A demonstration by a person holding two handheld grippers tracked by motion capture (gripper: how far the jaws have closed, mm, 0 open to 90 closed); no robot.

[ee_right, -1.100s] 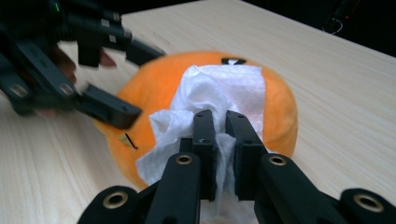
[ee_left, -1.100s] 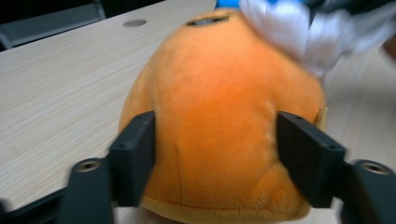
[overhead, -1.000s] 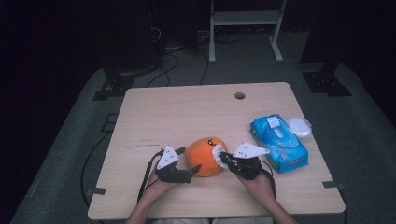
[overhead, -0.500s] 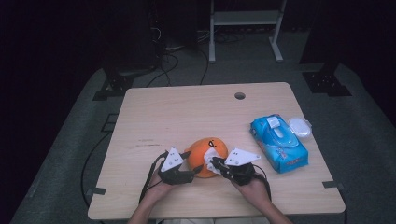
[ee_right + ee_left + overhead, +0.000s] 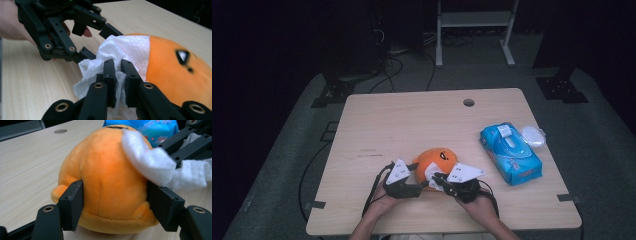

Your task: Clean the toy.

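An orange plush toy (image 5: pixel 439 159) with a small face sits on the table near its front edge. My left gripper (image 5: pixel 419 176) has just been closing its jaws on the toy's base. In the left gripper view both pads (image 5: pixel 75 205) press into the plush (image 5: pixel 110 170). My right gripper (image 5: pixel 437 181) is shut on a crumpled white wipe (image 5: pixel 430 172). In the right gripper view its jaws (image 5: pixel 118 65) pinch the wipe (image 5: pixel 120 47), which lies against the plush (image 5: pixel 175 75), with the left gripper (image 5: pixel 92 27) just behind.
A blue pack of wet wipes (image 5: pixel 510 152) lies at the right of the wooden table (image 5: pixel 412 120), with a round white lid (image 5: pixel 532 135) beside it. A cable hole (image 5: pixel 469 102) sits near the far edge. Stands and cables are on the dark floor beyond.
The left gripper's jaws have closed in onto the plush toy. The right gripper has moved left with the wipe, bringing it against the toy.
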